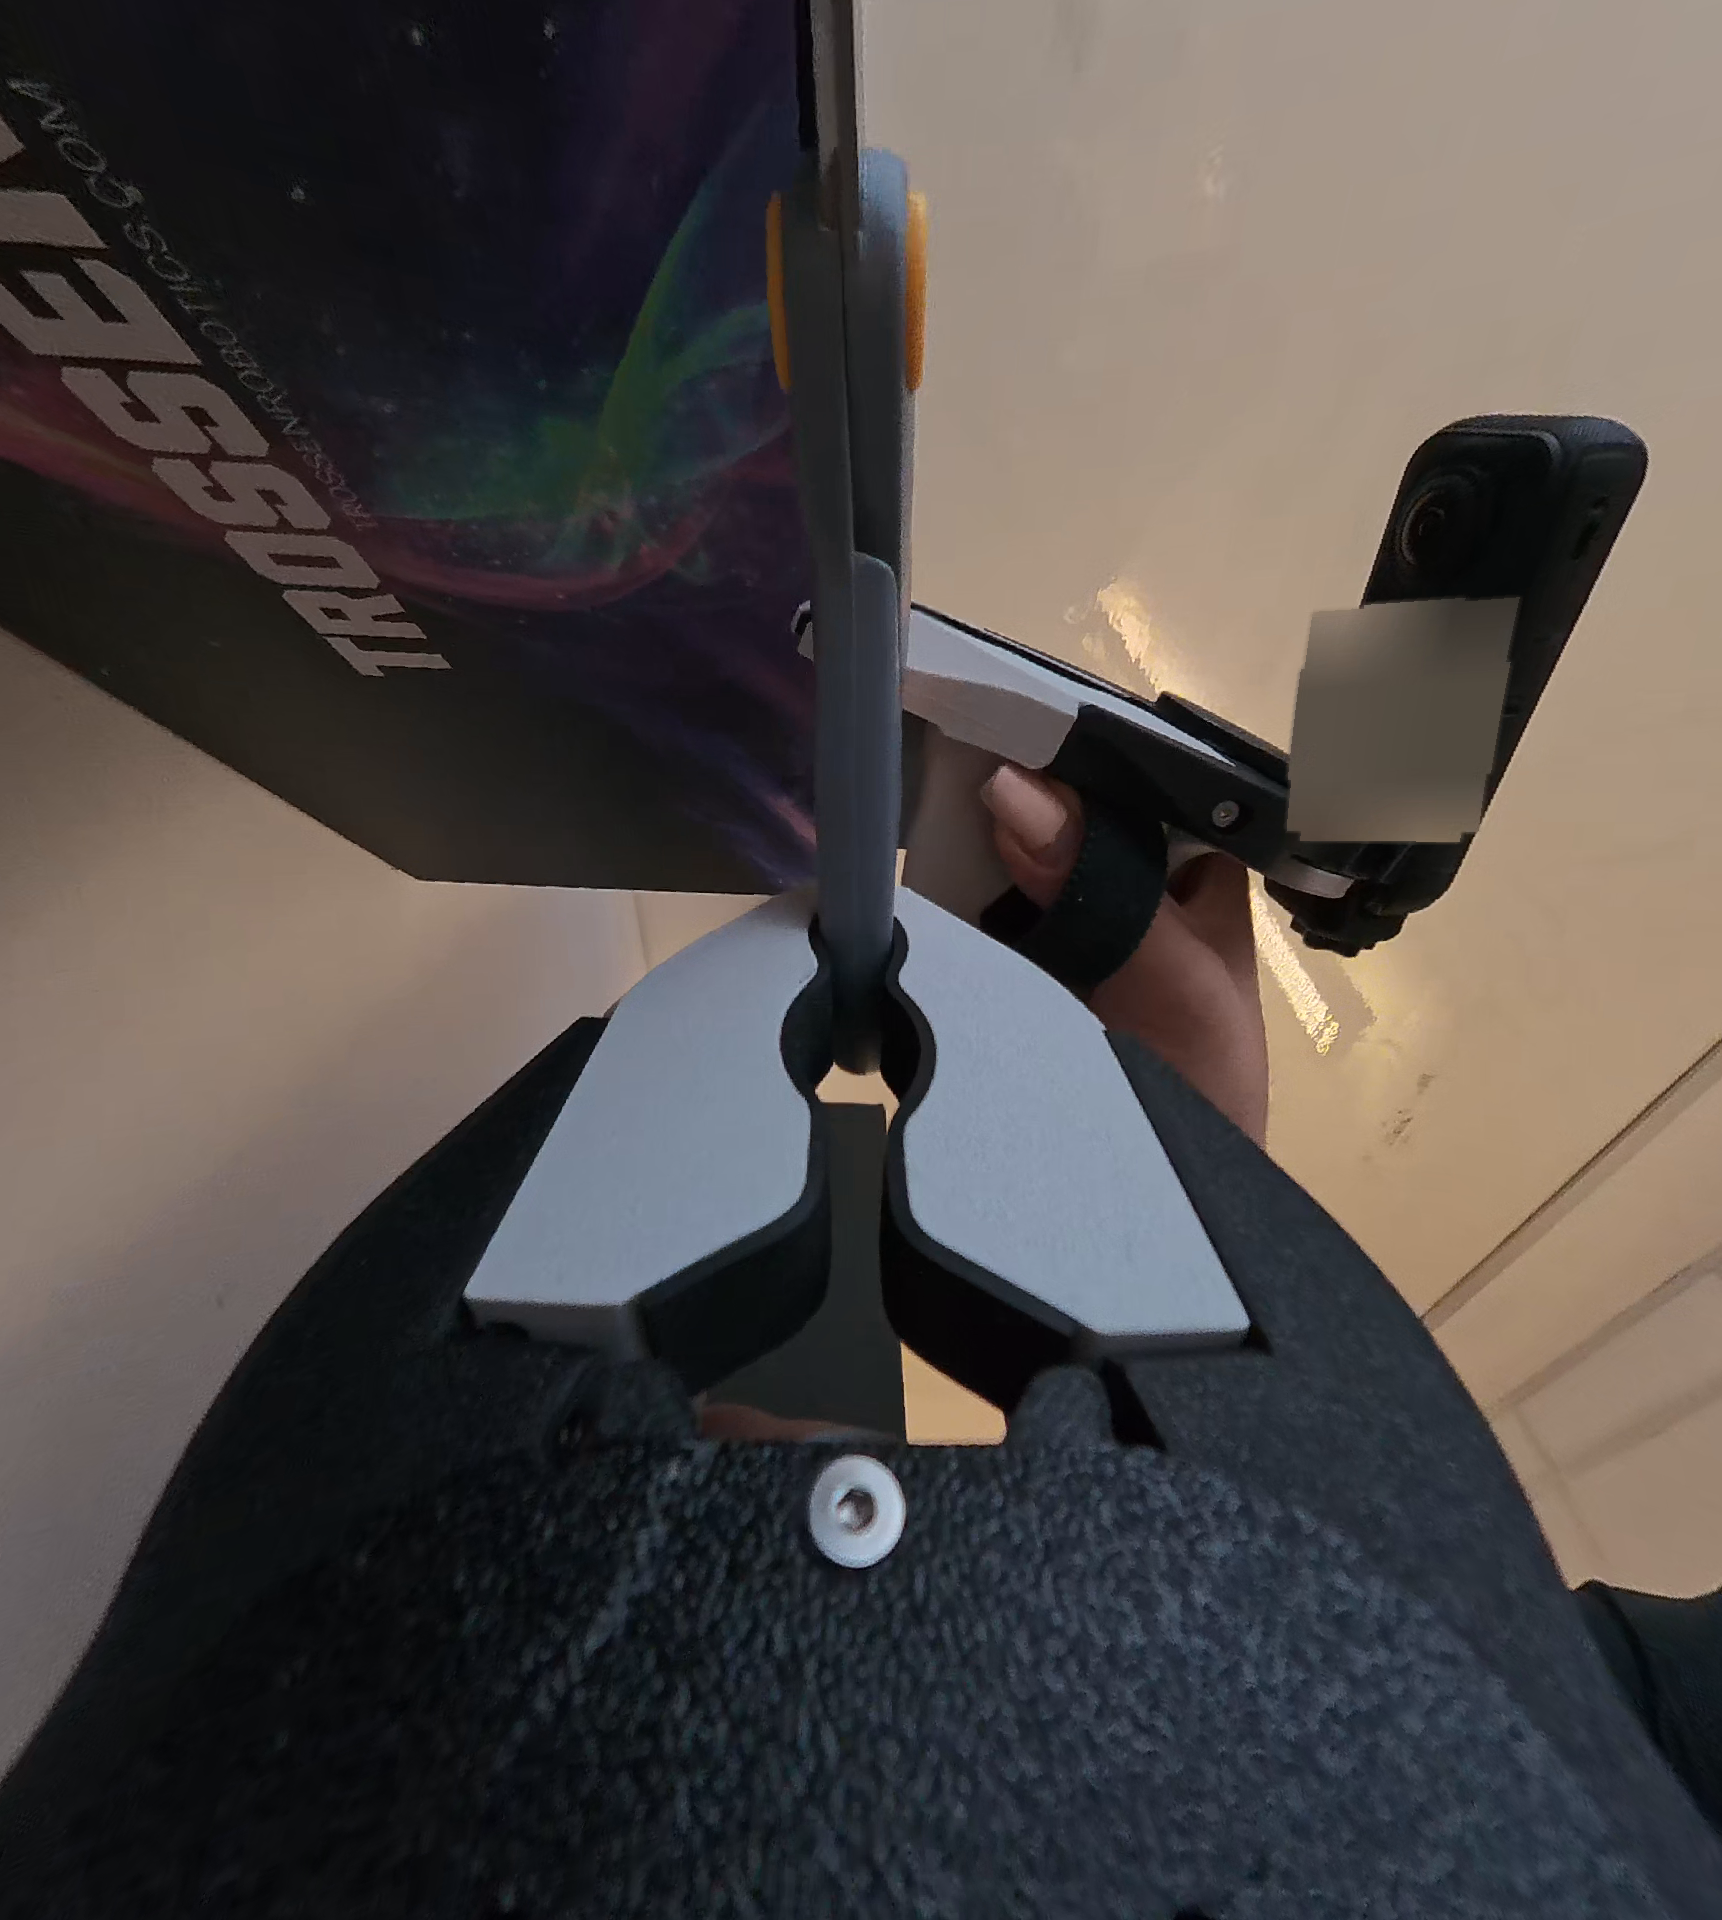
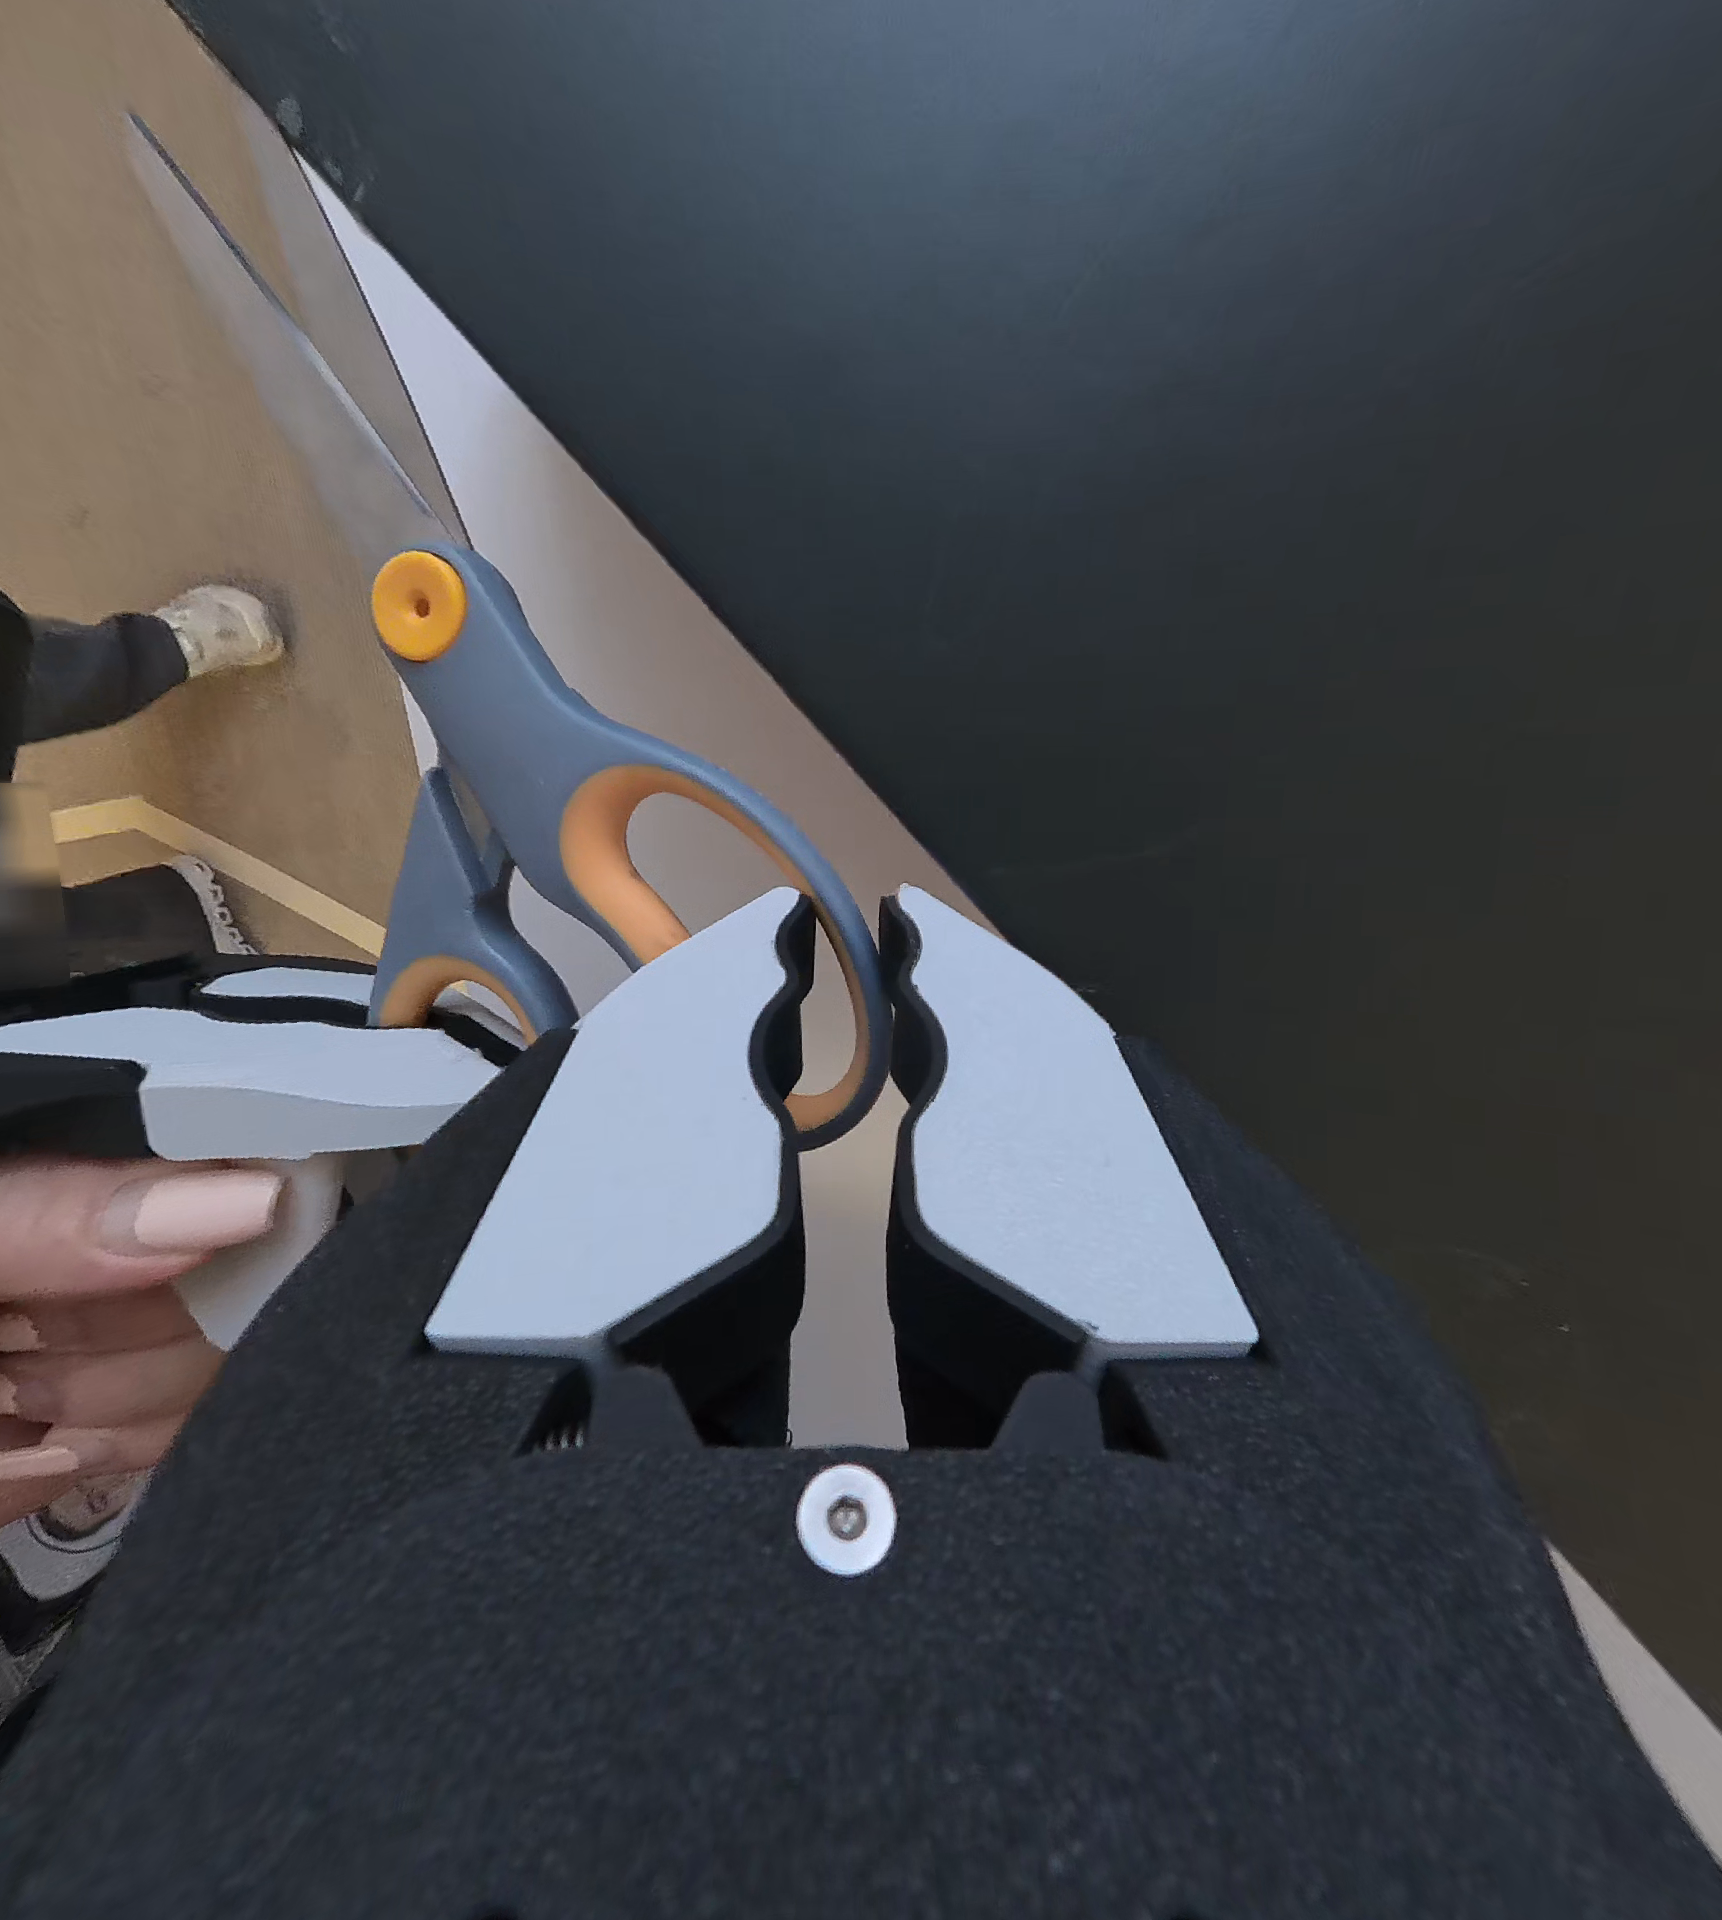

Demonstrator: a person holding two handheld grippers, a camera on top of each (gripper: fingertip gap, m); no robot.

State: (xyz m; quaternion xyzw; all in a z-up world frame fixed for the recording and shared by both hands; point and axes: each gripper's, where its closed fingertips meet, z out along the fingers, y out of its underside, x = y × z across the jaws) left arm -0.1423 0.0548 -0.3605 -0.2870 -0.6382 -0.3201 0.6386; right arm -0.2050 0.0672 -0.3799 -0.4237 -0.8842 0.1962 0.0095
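Grey scissors with orange grips (image 2: 524, 727) are held up in the air by both grippers. My left gripper (image 1: 857, 961) is shut on the smaller handle loop; in its own view the scissors (image 1: 862, 416) stand edge-on. My right gripper (image 2: 846, 935) is shut on the larger handle loop, which passes between its fingertips. The steel blades (image 2: 265, 343) point up and left, slightly parted. The left gripper (image 2: 389, 1023) also shows at the left of the right wrist view, close beside the right one.
A dark mat with colourful print (image 1: 317, 416) lies behind the scissors; it shows as a plain dark surface (image 2: 1252, 416) in the right wrist view. A hand (image 1: 1033, 821) holds the right gripper's body (image 1: 992, 686), which carries a black camera (image 1: 1501, 582). Another hand (image 2: 57, 1299) holds the left gripper. A shoe (image 2: 223, 629) rests on the beige floor.
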